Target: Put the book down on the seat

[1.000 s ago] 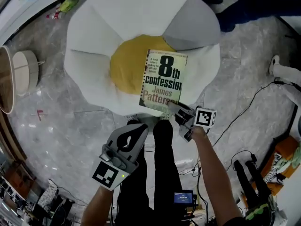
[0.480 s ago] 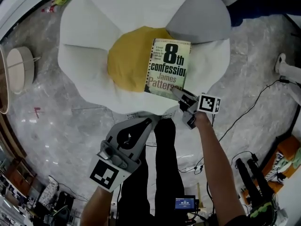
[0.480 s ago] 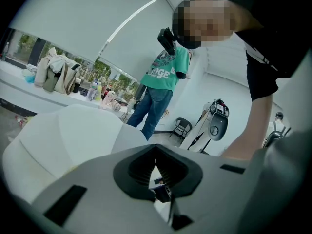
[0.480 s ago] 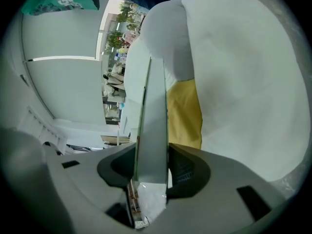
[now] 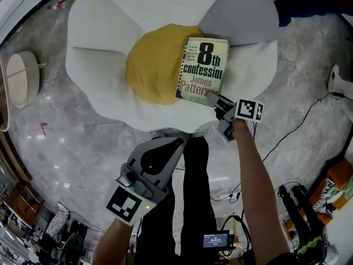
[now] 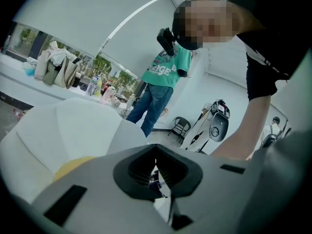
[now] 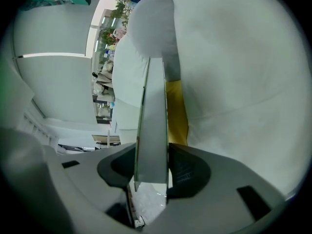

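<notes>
The right gripper (image 5: 215, 100) is closed on the book (image 5: 203, 70), clamping it at the lower right corner of the cover. In the right gripper view the book (image 7: 152, 130) appears edge-on and upright in the frame, and the right gripper (image 7: 152, 179) has both fingers (image 7: 187, 172) pressed flat against its two faces, with the jaws apart only by the thickness of the book. The book is positioned over the flower-shaped seat (image 5: 105, 59), cover side up. It lies across the right part of the yellow centre (image 5: 151, 65) and extends onto the white petal below the grey petal (image 5: 242, 15). The pictures do not show whether the underside of the book touches the cushion. In the right gripper view the seat (image 7: 234, 82) fills the area to the right of the book, with a strip of yellow just beside the book's edge. The left gripper (image 5: 175, 143) is held low, near the front edge of the seat and above the person's dark trouser legs (image 5: 187, 203), well apart from the book. In the left gripper view the left gripper (image 6: 157, 179) has its jaws brought together with nothing between them, and the seat (image 6: 68, 130) lies beyond them.
</notes>
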